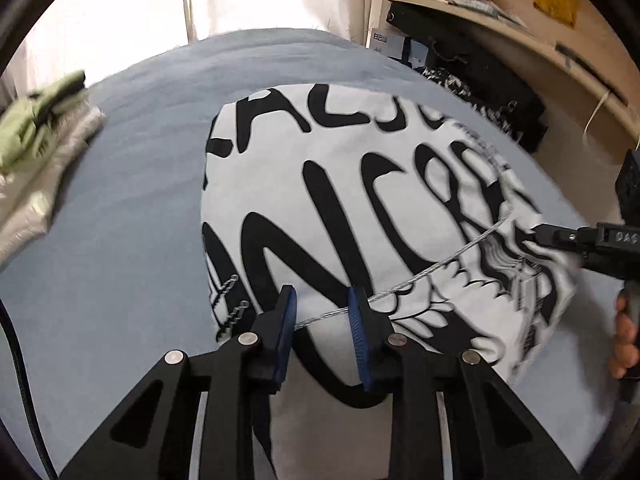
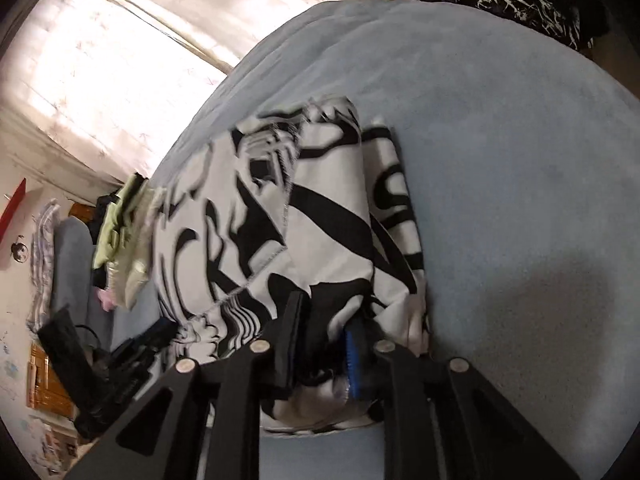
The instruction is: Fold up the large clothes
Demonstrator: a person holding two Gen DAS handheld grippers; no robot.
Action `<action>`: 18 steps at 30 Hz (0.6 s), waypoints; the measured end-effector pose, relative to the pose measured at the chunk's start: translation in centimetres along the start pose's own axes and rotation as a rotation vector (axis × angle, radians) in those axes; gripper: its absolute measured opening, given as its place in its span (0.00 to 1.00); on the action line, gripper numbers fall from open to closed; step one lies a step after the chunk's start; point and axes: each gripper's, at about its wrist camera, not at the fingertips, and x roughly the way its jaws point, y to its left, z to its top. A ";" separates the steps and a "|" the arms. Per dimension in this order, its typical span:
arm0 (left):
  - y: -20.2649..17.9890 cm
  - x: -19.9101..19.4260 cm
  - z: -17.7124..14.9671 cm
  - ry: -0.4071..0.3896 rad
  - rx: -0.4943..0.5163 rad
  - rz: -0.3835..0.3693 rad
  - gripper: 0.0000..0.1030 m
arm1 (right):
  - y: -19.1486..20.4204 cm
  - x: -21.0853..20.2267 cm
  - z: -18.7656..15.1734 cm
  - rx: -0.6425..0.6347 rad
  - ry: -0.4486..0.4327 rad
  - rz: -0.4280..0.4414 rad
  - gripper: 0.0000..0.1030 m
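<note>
A white garment with big black lettering [image 1: 340, 184] lies partly folded on the blue-grey bed [image 1: 132, 216]. My left gripper [image 1: 322, 304] hovers over its near edge with its jaws apart and nothing between the blue pads. My right gripper [image 1: 540, 234] comes in from the right and touches the garment's right edge. In the right wrist view the garment [image 2: 280, 208] is bunched, and my right gripper [image 2: 324, 320] has a fold of cloth between its fingers. The left gripper [image 2: 160, 332] shows at the lower left there.
A pile of folded light green and pale clothes [image 1: 44, 140] sits at the bed's left side. A wooden shelf unit [image 1: 520, 32] with boxes and dark clothes [image 1: 492, 76] stands at the right. A bright curtain [image 2: 100, 60] hangs behind the bed.
</note>
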 end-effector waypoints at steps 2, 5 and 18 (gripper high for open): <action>0.8 -0.7 1.0 -0.013 -0.050 -0.054 0.30 | 0.3 -0.9 1.2 -0.016 -0.022 0.010 0.28; 1.6 -1.6 2.7 -0.060 -0.090 -0.047 0.42 | -0.3 -0.6 3.3 -0.007 -0.059 -0.003 0.41; 4.8 4.6 6.6 -0.056 -0.146 0.084 0.85 | -1.3 5.9 8.7 -0.008 -0.033 0.071 0.07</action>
